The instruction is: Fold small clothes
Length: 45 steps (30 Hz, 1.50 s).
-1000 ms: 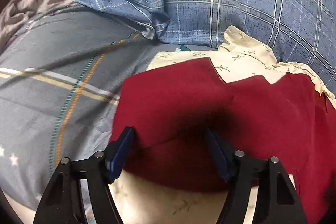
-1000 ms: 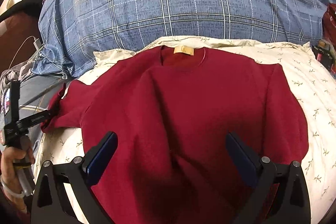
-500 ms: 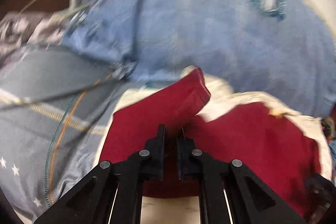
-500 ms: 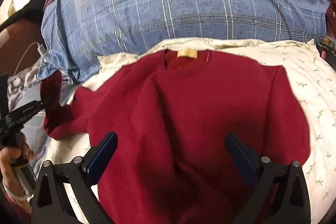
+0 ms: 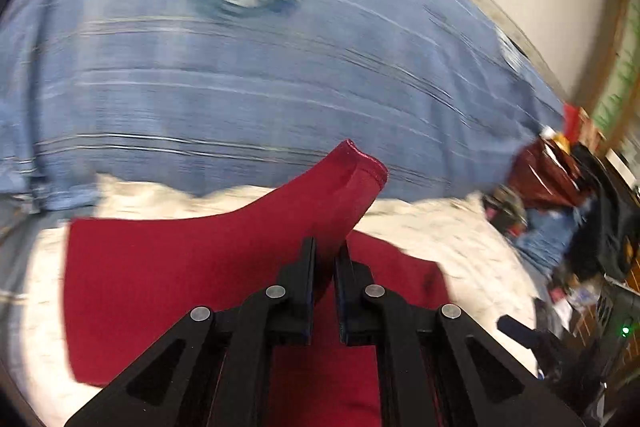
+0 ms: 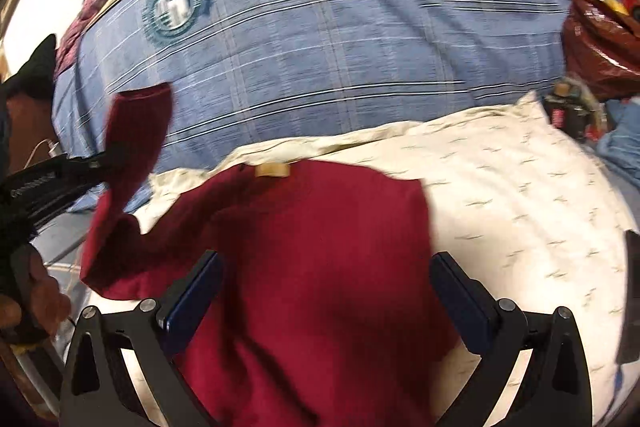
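Note:
A dark red sweater point(image 6: 320, 251) lies on a cream leaf-print sheet point(image 6: 520, 195), its tan neck label point(image 6: 273, 170) toward the blue plaid pillow. My left gripper point(image 5: 325, 255) is shut on the sweater's left sleeve point(image 5: 344, 195), and the cuff sticks up past the tips. In the right wrist view that sleeve point(image 6: 136, 131) hangs lifted from the left gripper point(image 6: 102, 163) at the left edge. My right gripper point(image 6: 326, 291) stands open above the sweater's body, with nothing pinched between its blue pads point(image 6: 192, 299).
A big blue plaid pillow point(image 6: 340, 47) fills the back. A dark red bag point(image 6: 600, 39) and assorted clutter sit at the far right. A grey striped bed cover point(image 5: 16, 267) lies left of the sheet. A hand point(image 6: 28, 291) holds the left gripper's handle.
The left gripper went from open over the sleeve to shut on it, then lifted it and swung right. The right gripper rose a little, staying open.

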Tool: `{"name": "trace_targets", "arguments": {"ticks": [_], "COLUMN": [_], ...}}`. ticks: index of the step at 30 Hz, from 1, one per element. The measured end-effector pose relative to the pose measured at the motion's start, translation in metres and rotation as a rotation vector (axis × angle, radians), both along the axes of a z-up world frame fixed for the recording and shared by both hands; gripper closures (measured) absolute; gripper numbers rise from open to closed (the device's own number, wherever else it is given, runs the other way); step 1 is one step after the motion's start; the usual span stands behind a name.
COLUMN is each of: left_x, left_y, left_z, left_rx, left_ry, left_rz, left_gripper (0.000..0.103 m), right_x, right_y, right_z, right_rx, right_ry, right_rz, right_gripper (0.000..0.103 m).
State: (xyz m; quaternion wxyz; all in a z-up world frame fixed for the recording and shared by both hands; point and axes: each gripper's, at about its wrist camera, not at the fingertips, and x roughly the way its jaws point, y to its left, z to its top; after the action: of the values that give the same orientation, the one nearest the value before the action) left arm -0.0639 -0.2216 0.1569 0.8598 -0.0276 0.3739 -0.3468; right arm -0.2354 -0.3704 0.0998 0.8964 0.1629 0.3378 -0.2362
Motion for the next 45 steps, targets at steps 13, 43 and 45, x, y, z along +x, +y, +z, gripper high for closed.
{"name": "trace_targets", "arguments": {"ticks": [13,43,45], "left_x": [0.038,0.059,0.061], "left_y": [-0.057,0.159,0.157], "left_z": [-0.069,-0.131,-0.136], "left_rx": [0.047,0.112,0.113], "left_ry": [0.104,0.115,0.113], "left_rz": [-0.090,0.227,0.226], "left_gripper": [0.052,0.043,0.043], "right_x": [-0.030,0.150,0.182], "right_y": [-0.040,0.110,0.110], "right_z": [-0.006,-0.005,-0.007], "right_rx": [0.030,-0.025,-0.040], "right_ry": [0.007,0.060,0.094], "right_rz": [-0.097,0.412,0.481], "right_gripper": [0.000,0.000,0.001]}}
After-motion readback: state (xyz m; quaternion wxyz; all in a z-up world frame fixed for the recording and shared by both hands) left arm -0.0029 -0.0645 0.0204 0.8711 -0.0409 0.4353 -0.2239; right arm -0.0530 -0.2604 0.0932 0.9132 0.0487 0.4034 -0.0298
